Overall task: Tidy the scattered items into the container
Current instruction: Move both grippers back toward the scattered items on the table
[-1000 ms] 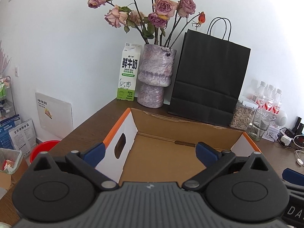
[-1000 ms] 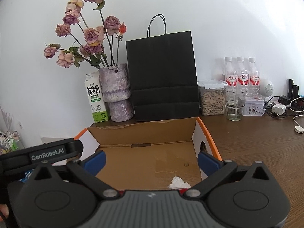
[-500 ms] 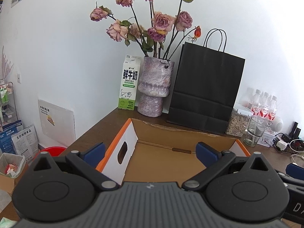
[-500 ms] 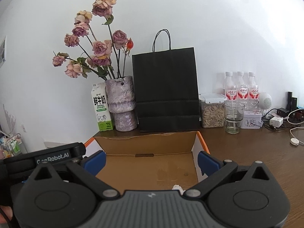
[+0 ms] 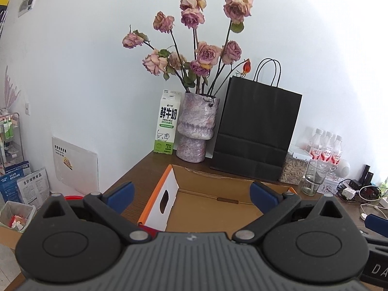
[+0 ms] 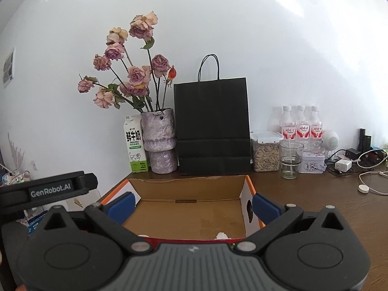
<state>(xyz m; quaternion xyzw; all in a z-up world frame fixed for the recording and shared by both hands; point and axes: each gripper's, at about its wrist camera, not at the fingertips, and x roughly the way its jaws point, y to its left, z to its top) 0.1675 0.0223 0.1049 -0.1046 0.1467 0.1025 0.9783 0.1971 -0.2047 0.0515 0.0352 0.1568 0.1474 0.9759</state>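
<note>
Both wrist cameras ride high and look forward over the cardboard box toward the back wall. The left view angles in from the left; the right sits squarer. Both share the vase and black bag.

My right gripper's body hides the cardboard box's near wall; only the top of a white crumpled scrap and a red sliver show. Left view: box near end hidden too. Milk carton small print unreadable.
</note>
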